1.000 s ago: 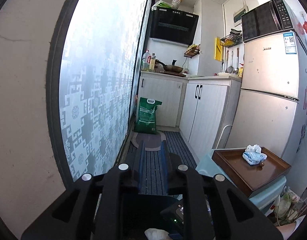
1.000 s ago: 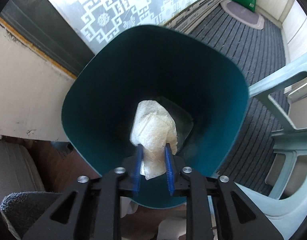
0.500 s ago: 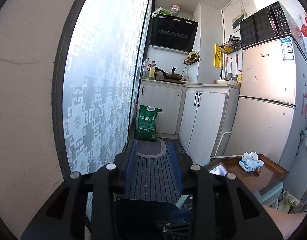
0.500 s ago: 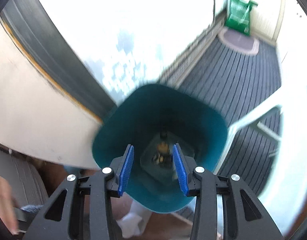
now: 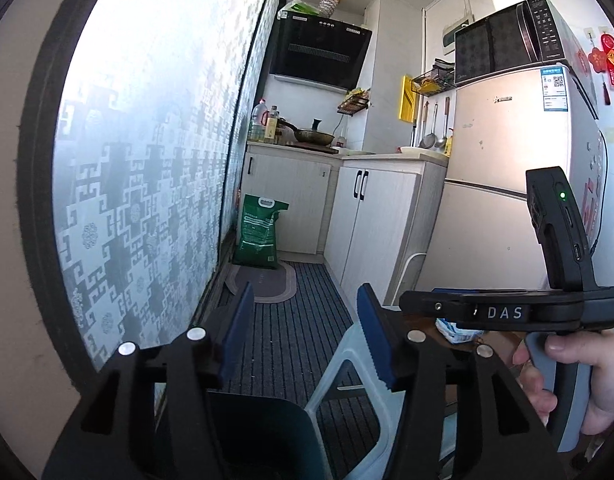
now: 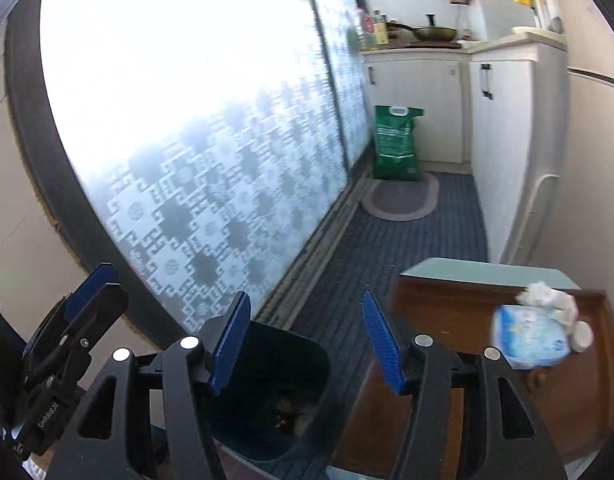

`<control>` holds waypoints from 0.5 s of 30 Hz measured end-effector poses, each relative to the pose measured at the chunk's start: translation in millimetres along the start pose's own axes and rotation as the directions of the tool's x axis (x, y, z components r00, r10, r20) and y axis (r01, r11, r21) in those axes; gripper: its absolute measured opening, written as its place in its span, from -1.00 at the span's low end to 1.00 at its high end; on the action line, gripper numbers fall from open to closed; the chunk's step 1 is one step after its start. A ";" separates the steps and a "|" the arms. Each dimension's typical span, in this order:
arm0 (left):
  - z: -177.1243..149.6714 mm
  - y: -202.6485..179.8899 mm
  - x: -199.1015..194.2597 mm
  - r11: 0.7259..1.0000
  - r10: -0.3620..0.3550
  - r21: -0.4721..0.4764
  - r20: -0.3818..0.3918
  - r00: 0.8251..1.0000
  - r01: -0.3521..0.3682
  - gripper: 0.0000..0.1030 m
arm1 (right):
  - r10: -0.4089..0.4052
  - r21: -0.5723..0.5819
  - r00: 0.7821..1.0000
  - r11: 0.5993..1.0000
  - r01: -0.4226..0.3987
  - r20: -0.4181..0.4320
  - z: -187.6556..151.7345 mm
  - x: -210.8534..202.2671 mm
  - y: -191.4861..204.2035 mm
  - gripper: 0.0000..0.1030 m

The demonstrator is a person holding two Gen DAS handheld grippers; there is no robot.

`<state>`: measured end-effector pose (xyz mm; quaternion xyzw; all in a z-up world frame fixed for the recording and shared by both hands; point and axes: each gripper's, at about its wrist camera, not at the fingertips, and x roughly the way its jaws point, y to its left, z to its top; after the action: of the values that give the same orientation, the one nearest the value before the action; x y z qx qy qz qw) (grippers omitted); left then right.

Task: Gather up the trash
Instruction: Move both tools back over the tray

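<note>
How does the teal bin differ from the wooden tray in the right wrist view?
The bin is deep, dark teal and stands on the floor by the frosted door; the tray is shallow, brown and sits raised on a pale stool. The bin holds scraps at its bottom; the tray carries a tissue pack and crumpled tissue. Both sit open-topped.

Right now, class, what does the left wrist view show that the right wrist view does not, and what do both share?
Only the left wrist view shows the microwave on the fridge, the range hood and a hand holding the right gripper. Only the right wrist view shows the wooden tray, its crumpled tissue, and rubbish inside the teal bin. Both share the green sack, frosted glass and frying pan.
</note>
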<state>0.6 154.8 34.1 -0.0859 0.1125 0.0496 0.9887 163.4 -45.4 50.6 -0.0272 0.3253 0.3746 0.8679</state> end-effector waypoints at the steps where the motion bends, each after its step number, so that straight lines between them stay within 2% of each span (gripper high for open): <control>1: 0.1 -5.0 4.5 1.000 -0.002 0.001 -0.011 1.000 0.002 0.18 | -0.013 0.002 1.000 1.000 0.013 0.001 -1.2 -2.2 -6.6 0.15; 9: -6.2 -46.2 48.1 0.999 -0.021 0.023 -0.129 0.991 0.024 0.24 | -0.110 0.020 0.994 0.994 0.110 -0.008 -24.5 -29.3 -64.8 0.15; 12: -10.9 -60.7 68.2 1.000 -0.020 0.015 -0.190 0.982 0.023 0.29 | -0.143 0.039 0.989 0.989 0.144 -0.036 -35.6 -32.0 -87.0 0.15; 15: -15.6 -74.0 77.6 0.999 -0.052 0.003 -0.222 0.974 0.054 0.29 | -0.172 0.051 0.984 0.983 0.175 -0.055 -44.8 -34.6 -104.7 0.15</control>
<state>81.2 85.6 13.0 -0.0895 0.2199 0.0127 0.9713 191.4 -155.5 15.1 -0.0407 0.3536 0.2875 0.8892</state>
